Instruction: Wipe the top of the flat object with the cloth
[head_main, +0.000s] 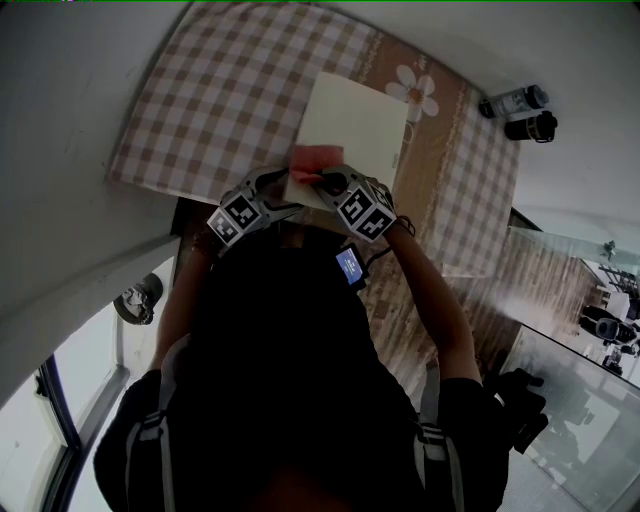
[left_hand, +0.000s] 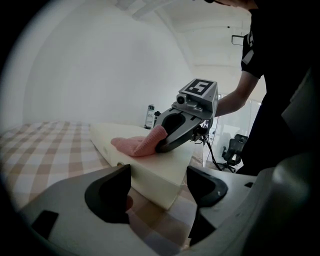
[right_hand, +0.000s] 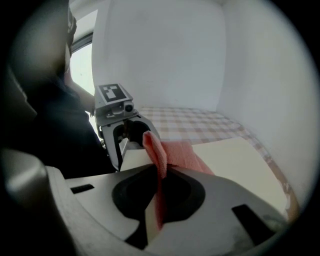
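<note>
The flat object is a cream slab lying on the checked tablecloth. A pink cloth rests on its near edge. My right gripper is shut on that cloth, and a fold of the cloth stands up between its jaws. From the left gripper view, the cloth trails across the slab's top from the right gripper. My left gripper is open just short of the slab's near corner, holding nothing. The right gripper view shows the left gripper beside the slab.
Two bottles, one light and one dark, lie on the white surface beyond the table's far right corner. The table's near edge is just under my grippers. An office chair stands off to the right on the floor.
</note>
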